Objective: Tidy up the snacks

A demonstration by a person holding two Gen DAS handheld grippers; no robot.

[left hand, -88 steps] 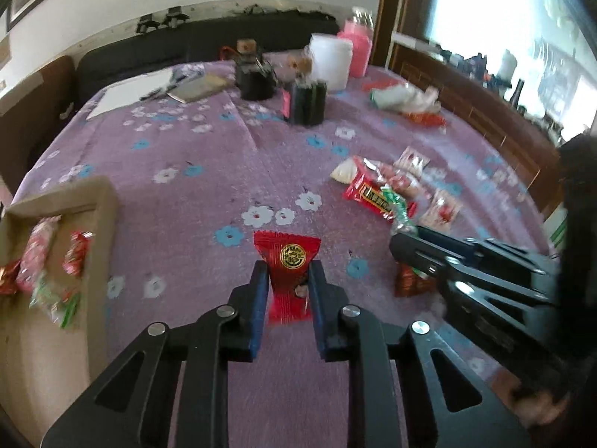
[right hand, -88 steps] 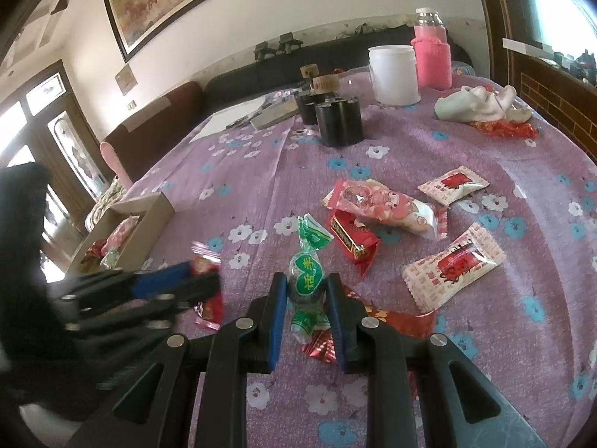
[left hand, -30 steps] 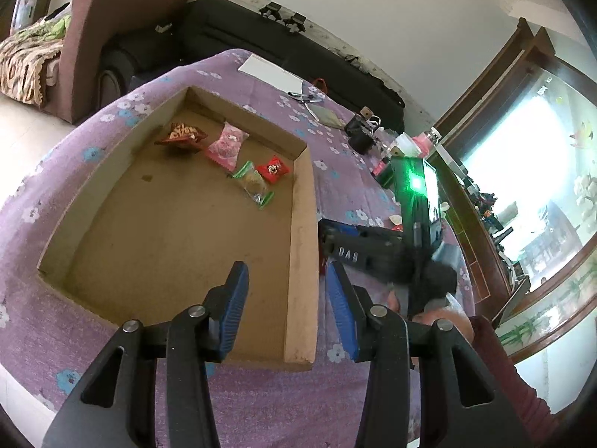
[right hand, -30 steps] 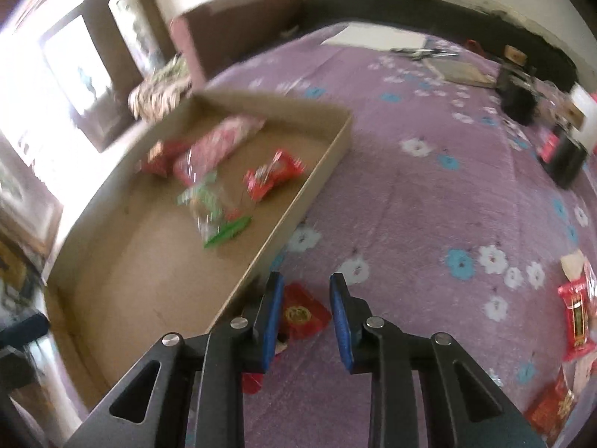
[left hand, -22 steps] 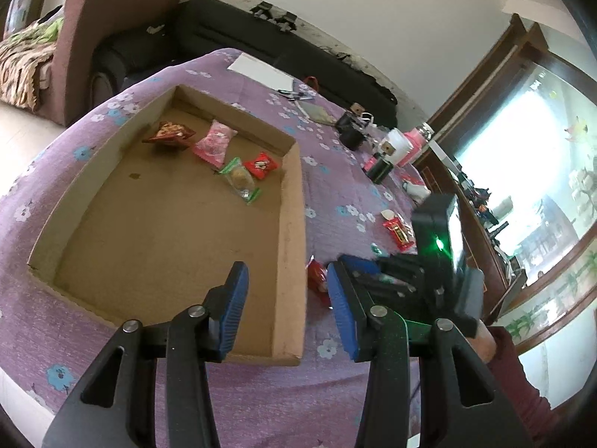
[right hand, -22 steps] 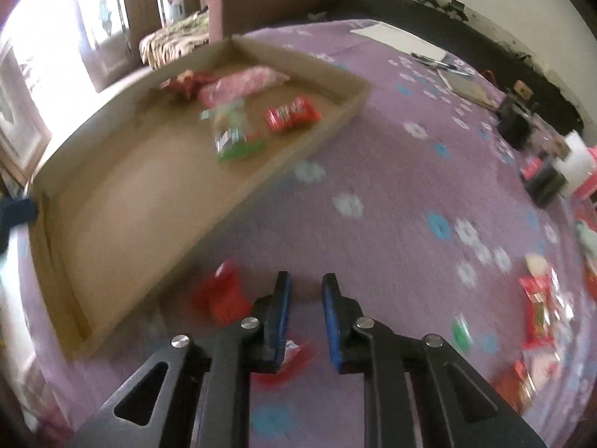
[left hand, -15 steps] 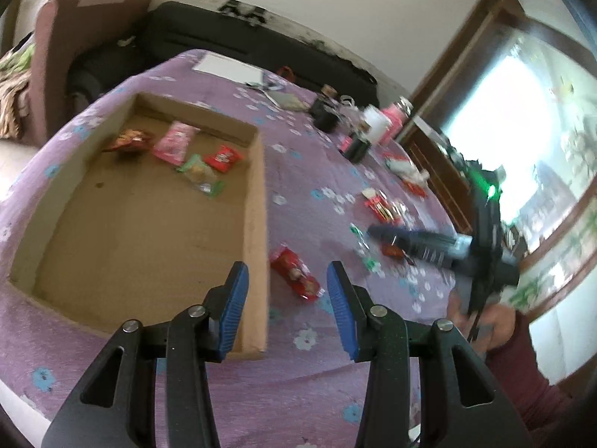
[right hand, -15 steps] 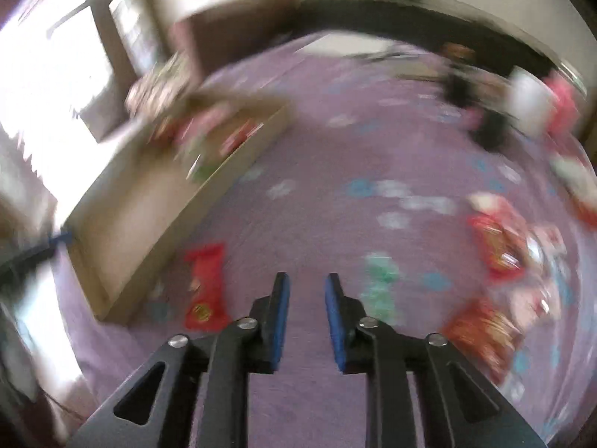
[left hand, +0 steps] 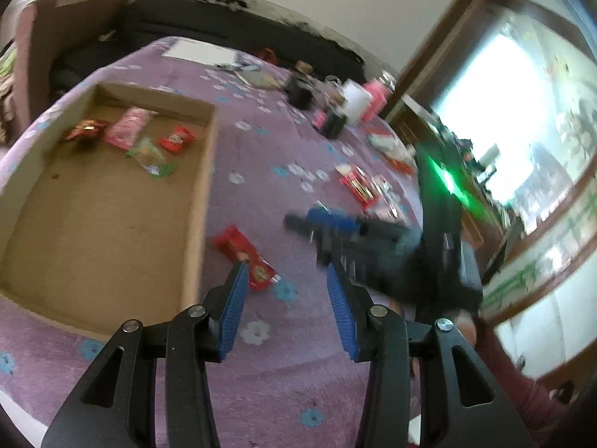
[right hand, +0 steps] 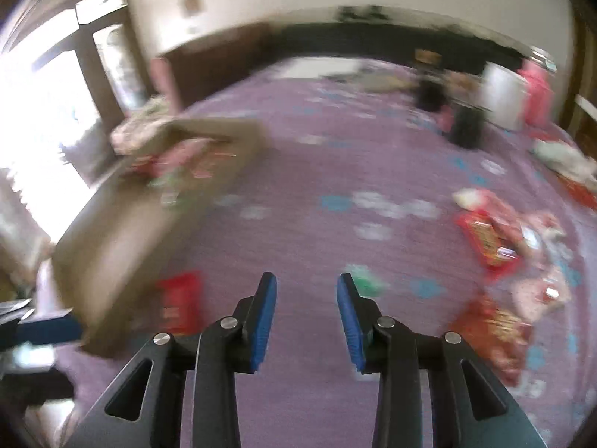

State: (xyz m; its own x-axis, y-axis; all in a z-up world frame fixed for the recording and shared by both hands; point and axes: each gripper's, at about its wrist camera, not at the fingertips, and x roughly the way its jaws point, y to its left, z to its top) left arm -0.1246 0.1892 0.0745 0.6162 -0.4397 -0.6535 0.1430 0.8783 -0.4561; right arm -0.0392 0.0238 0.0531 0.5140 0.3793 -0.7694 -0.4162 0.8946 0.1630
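You dropped both snacks short of the box: the red packet (left hand: pixel 244 257) and the green candy (right hand: pixel 363 280) landed on the table, and your right tool (right hand: pixel 306 298) just opened, empty.

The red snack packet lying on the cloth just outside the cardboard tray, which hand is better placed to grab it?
Left, probably. The red snack packet lies just past the open left gripper, close to its left fingertip. From the right gripper, also open, it sits well off to the left, nearer the cardboard tray.

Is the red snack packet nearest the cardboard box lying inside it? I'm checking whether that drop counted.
No: the red snack packet lies on the purple tablecloth, just outside the cardboard box.
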